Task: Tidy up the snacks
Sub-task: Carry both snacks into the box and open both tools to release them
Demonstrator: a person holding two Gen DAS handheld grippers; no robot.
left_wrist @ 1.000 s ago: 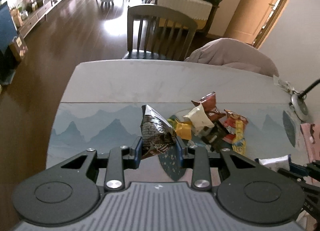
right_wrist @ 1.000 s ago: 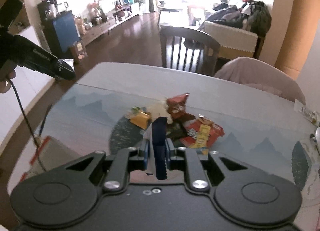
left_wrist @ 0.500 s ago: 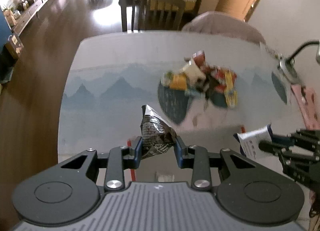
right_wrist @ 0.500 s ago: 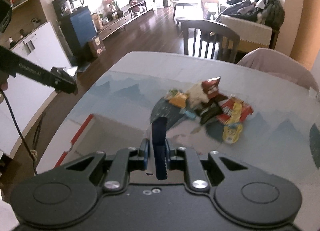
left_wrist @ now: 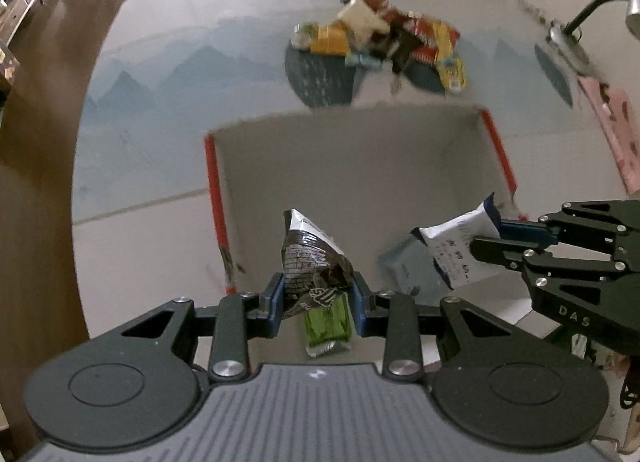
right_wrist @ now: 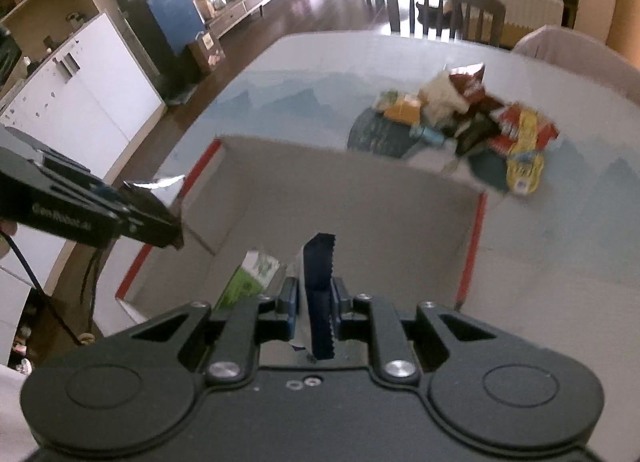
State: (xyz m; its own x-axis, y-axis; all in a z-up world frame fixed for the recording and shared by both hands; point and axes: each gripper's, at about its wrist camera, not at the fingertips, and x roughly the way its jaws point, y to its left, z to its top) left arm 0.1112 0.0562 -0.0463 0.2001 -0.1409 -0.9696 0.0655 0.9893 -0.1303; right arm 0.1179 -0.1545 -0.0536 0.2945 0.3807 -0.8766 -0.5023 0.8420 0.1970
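My left gripper (left_wrist: 318, 298) is shut on a dark brown snack packet (left_wrist: 312, 262) and holds it over the open cardboard box (left_wrist: 352, 166). My right gripper (right_wrist: 316, 302) is shut on a white and blue snack packet (right_wrist: 318, 294), seen edge-on; in the left wrist view the same packet (left_wrist: 460, 246) hangs over the box's right side. A green packet (left_wrist: 326, 322) and a pale blue packet (left_wrist: 404, 266) lie inside the box. A pile of loose snacks (left_wrist: 384, 34) lies on the table beyond the box.
The box has red-edged flaps (left_wrist: 216, 202). A desk lamp (left_wrist: 576, 34) and a pink item (left_wrist: 616, 130) are at the table's right side. A chair (right_wrist: 444, 10) stands at the far end, white cabinets (right_wrist: 80, 102) to the left.
Both grippers pulled back from the snack pile toward the near edge, each carrying its packet, and now hang over the box, which has come fully into view.
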